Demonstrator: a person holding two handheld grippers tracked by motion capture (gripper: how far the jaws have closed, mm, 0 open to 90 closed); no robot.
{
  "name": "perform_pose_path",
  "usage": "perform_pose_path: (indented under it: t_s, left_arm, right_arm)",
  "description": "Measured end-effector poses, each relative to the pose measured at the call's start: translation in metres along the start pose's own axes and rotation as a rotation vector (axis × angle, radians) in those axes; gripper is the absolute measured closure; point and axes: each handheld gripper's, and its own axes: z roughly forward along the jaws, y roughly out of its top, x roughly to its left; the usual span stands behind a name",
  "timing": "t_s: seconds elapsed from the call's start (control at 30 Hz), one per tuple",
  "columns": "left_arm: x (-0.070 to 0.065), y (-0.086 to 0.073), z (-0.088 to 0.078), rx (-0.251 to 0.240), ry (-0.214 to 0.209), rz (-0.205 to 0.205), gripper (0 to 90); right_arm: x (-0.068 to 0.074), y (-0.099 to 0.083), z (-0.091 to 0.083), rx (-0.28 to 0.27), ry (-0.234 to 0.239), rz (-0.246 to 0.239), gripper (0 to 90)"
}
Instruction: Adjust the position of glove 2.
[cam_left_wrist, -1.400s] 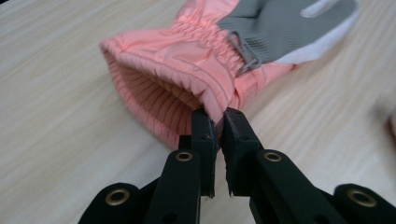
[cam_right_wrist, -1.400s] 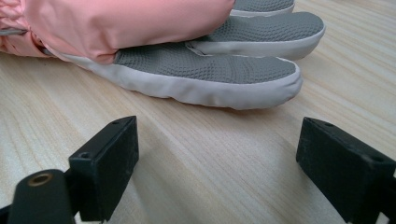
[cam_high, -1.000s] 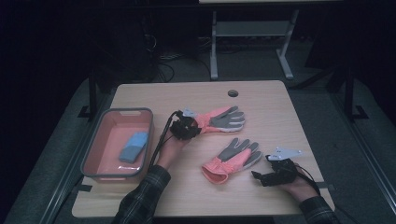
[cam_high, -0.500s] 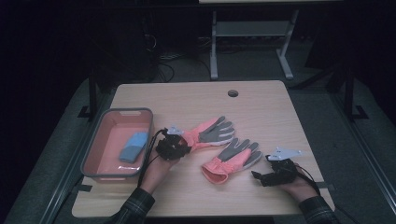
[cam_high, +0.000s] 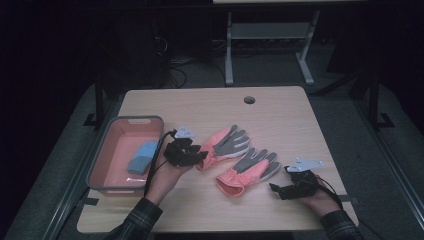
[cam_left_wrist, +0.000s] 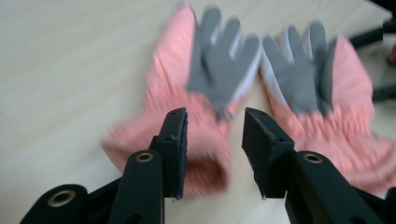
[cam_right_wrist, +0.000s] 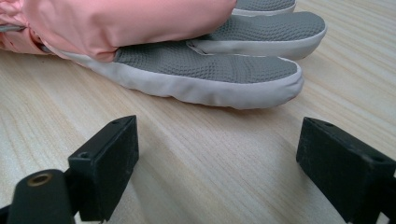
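Left gripper just off the far glove's cuff, jaws part-open after opening, gripping nothing.
Far glove lies flat mid-table, near glove just beside it, palms up. Right gripper rests wide open, empty, near that glove's fingers. Pink bin with blue sponge sits left.
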Motion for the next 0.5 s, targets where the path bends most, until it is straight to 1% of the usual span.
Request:
perform_pose_path:
  t_s: [0.03, 0.07, 0.1, 0.13, 0.23, 0.3, 0.37, 0.43, 0.5]
  left_arm:
    - [0.003, 0.004, 0.002, -0.002, 0.004, 0.001, 58.5]
    - [0.010, 0.013, 0.009, 0.005, 0.002, -0.010, 56.2]
    - [0.010, 0.013, 0.009, 0.005, 0.002, -0.010, 55.2]
    - [0.014, 0.017, 0.015, 0.007, 0.010, -0.013, 55.2]
    - [0.025, 0.024, 0.031, 0.030, 0.018, -0.022, 54.0]
    - [0.032, 0.027, 0.043, 0.051, 0.017, -0.034, 54.2]
    - [0.037, 0.028, 0.053, 0.066, 0.016, -0.035, 54.5]
    - [0.042, 0.027, 0.061, 0.091, 0.005, -0.045, 54.7]
    - [0.045, 0.025, 0.068, 0.113, 0.009, -0.042, 54.7]
  right_arm:
    - [0.000, 0.000, 0.000, 0.000, 0.000, 0.000, 12.9]
    - [0.000, 0.000, 0.000, 0.000, 0.000, 0.001, 12.9]
    - [0.000, 0.000, 0.000, 0.000, 0.000, 0.001, 12.9]
    - [0.000, 0.000, 0.000, 0.000, 0.000, 0.000, 12.9]
    - [0.000, 0.000, 0.000, 0.000, 0.000, 0.000, 12.9]
    - [0.000, 0.000, 0.000, 0.000, 0.001, 0.001, 12.8]
    - [0.000, 0.000, 0.000, 0.000, 0.001, 0.001, 12.8]
    - [0.000, 0.000, 0.000, -0.002, 0.003, 0.000, 12.9]
    - [0.000, 0.000, 0.000, -0.003, 0.004, -0.001, 12.9]
